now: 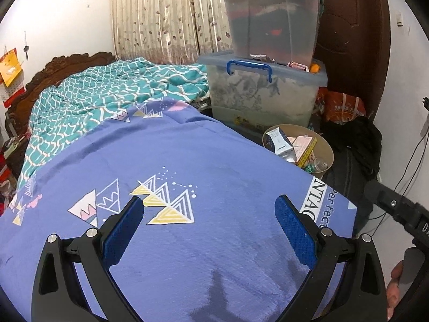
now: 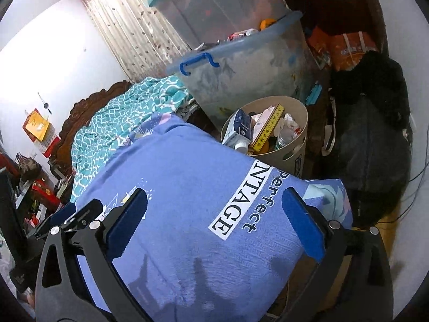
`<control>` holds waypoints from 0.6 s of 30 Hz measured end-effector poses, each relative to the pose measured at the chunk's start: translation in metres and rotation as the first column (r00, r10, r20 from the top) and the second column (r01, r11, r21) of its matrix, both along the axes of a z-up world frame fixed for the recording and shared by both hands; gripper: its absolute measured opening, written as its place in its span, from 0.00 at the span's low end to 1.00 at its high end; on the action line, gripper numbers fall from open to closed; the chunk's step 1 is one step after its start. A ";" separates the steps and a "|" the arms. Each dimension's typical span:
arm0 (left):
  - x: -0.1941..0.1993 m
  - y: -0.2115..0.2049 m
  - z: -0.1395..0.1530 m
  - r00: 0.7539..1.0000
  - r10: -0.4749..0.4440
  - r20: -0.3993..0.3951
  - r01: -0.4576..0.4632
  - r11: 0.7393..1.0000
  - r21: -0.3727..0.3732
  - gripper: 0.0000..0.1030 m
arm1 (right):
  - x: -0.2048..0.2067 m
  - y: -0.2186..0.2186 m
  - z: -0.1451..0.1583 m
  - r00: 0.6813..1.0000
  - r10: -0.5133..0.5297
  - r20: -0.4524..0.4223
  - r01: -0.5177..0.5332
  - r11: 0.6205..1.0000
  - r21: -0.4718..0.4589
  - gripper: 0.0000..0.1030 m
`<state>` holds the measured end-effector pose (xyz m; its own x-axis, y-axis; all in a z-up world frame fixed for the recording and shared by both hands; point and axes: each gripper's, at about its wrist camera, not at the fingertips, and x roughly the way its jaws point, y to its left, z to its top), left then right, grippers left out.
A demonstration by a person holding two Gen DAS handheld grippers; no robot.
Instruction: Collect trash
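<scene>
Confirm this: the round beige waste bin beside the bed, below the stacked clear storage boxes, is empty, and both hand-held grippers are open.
Not quite. The round beige waste bin is not empty: the right wrist view shows a carton, a yellow box, crumpled paper and a plastic bottle in it. The rest stands: it sits beside the bed, below the stacked clear storage boxes, and both hand-held grippers are open.

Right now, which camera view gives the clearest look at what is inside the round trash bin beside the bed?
The right wrist view. There the trash bin shows its whole rim and contents: cartons, a yellow box, crumpled paper and a bottle. In the left wrist view the same trash bin is smaller, and the blue bedsheet hides its near side.
</scene>
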<state>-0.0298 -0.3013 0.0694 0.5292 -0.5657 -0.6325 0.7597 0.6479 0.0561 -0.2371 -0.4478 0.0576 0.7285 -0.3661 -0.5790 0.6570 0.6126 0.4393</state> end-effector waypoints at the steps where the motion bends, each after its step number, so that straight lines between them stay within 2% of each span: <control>1: -0.001 0.001 0.001 1.000 0.002 0.005 -0.002 1.000 -0.004 0.92 | 0.000 0.001 0.001 1.000 -0.002 0.001 0.002 1.000 0.000 0.96; 7: -0.010 0.009 0.012 0.998 0.029 0.061 -0.028 0.999 -0.028 0.92 | -0.001 0.007 0.008 1.000 -0.006 0.009 0.007 1.000 -0.026 0.96; 9: -0.012 0.008 0.014 0.996 0.050 0.074 -0.050 0.999 -0.005 0.92 | -0.002 0.009 0.010 1.000 -0.009 0.013 0.009 0.999 -0.040 0.96; 18: -0.017 0.008 0.017 0.996 0.040 0.083 -0.040 0.999 -0.007 0.92 | -0.011 0.008 0.010 0.999 -0.039 0.025 0.040 0.998 -0.049 0.96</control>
<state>-0.0470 -0.2936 0.0866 0.6020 -0.5463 -0.5823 0.7260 0.6781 0.1144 -0.2486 -0.4401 0.0673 0.7265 -0.4230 -0.5415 0.6707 0.6078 0.4251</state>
